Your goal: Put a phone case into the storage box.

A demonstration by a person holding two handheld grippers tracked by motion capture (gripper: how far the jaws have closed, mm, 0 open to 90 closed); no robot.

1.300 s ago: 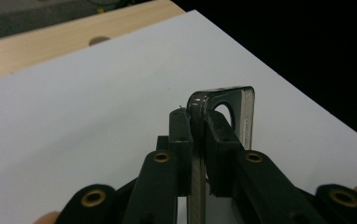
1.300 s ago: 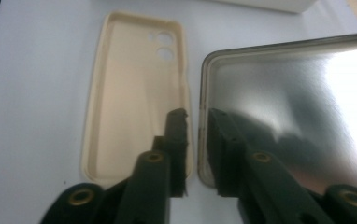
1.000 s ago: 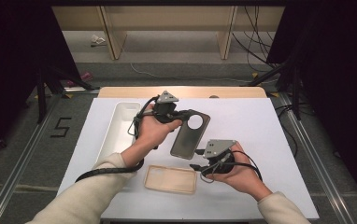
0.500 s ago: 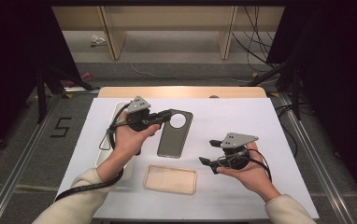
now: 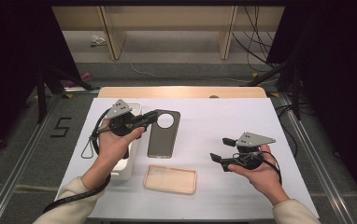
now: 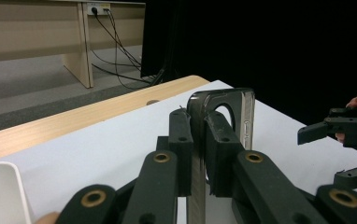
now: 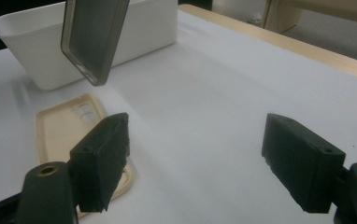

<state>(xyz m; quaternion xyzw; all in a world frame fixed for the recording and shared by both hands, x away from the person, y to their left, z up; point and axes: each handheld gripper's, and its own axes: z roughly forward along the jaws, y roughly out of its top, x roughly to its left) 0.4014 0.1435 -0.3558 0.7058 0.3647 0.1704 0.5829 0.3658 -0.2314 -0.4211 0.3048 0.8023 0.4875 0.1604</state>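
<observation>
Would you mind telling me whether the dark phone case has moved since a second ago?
Yes. Held by the left gripper, the dark phone case has moved left, toward the white bin and away from the right gripper.

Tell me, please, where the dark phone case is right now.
In the high view the dark case hangs left of centre, clamped in the left gripper, beside the white bin and beyond the beige case.

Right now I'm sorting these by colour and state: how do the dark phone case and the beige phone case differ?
The dark phone case is smoky grey and clamped in the left gripper, clear of the table; the beige phone case is cream and lies flat and untouched on the table. The dark one sits farther from the person. Both are slim cases with camera cut-outs.
</observation>
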